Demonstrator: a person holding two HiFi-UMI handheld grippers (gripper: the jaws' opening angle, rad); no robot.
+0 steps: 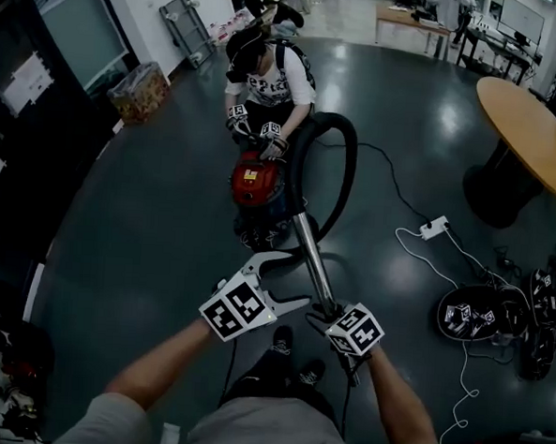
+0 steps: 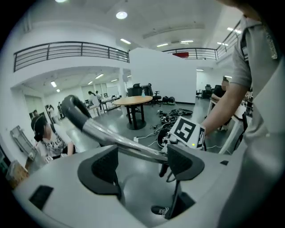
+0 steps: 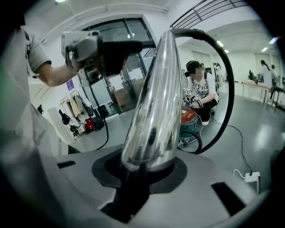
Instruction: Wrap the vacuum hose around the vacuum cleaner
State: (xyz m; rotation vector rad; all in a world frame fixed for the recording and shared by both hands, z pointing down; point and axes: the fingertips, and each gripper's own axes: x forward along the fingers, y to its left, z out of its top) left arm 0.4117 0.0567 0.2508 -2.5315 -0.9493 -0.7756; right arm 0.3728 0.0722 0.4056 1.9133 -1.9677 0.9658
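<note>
Right gripper [image 3: 147, 171] clamped on 1 metal tube [image 1: 315, 266]. Left gripper [image 2: 142, 162] jaws apart, empty. Vacuum cleaner [image 1: 254, 182]: lower body too dark to make out.

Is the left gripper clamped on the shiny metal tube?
No, the left gripper has its jaws standing wide apart, while the right gripper is the one clamped on the metal tube.
</note>
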